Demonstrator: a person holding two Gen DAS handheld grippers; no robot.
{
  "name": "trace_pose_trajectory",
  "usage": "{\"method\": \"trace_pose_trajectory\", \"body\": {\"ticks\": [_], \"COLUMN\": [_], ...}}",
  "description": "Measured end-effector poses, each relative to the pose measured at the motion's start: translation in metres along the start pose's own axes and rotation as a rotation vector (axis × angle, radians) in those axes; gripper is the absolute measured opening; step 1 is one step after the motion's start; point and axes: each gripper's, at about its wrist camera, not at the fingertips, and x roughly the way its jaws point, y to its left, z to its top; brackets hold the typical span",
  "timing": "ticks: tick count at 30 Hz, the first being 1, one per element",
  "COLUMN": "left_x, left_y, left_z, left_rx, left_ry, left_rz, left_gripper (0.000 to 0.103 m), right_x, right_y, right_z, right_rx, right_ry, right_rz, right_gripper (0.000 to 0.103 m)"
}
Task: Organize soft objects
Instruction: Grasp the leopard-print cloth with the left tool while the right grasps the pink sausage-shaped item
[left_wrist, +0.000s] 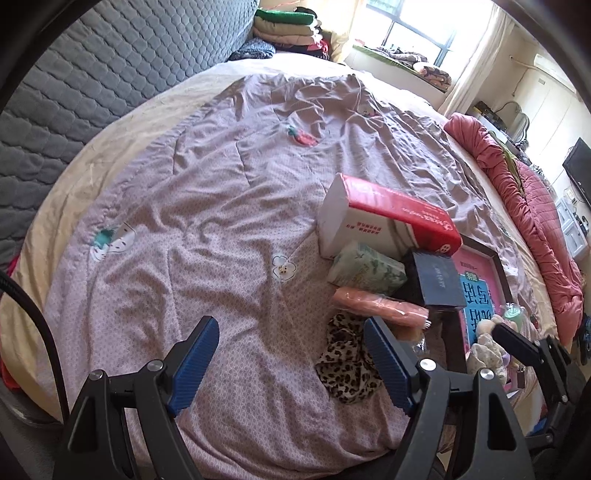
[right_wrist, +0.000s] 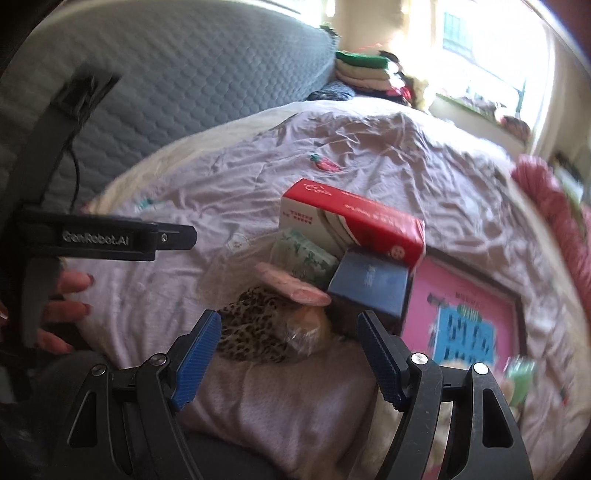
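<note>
We hold both tools empty, the left tool (left_wrist: 290, 363) and the right tool (right_wrist: 286, 356) spread apart, ready to grasp the leopard-print cloth (right_wrist: 255, 328) on the bed (left_wrist: 184, 221).

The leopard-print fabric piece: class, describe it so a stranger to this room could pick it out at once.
Start at the bed's wrinkled lilac quilt and find the cluster around the red-and-white tissue pack. At the cluster's near end, below the peach roll in clear wrap, lies the crumpled leopard-print fabric. It alone has black-and-tan spots; its neighbours are plain or boxed.
</note>
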Motion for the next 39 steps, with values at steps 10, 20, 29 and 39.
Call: {"method": "trace_pose_trajectory", "body": {"ticks": [10,20,29,39], "left_x": [0.040,0.066,0.077,0.098], "left_y": [0.011,0.016,0.026,-0.003], "left_z": [0.018,0.024,0.022,0.004], "left_rx": [-0.002,-0.007,-0.031,0.089], "left_ry": [0.046,0.087,0.121,0.204], "left_rz": [-0.015,-0.050,-0.114,-0.263], "left_gripper": [0.080,0.080,0.080,0.070], "right_x": [0.058,0.095,0.108,0.089], "right_y": [0.016,0.029,0.009,-0.044], "right_z": [0.014,0.021,0.020,0.024], "right_rx": [-0.218,-0.384,-0.255,0.105], "right_ry": [0.031,0.094,0.112,0.046], "right_rz": [-0.040,-0.075,0.004,0.181], "right_gripper": [0.075,0.044,0.026,0.022]}}
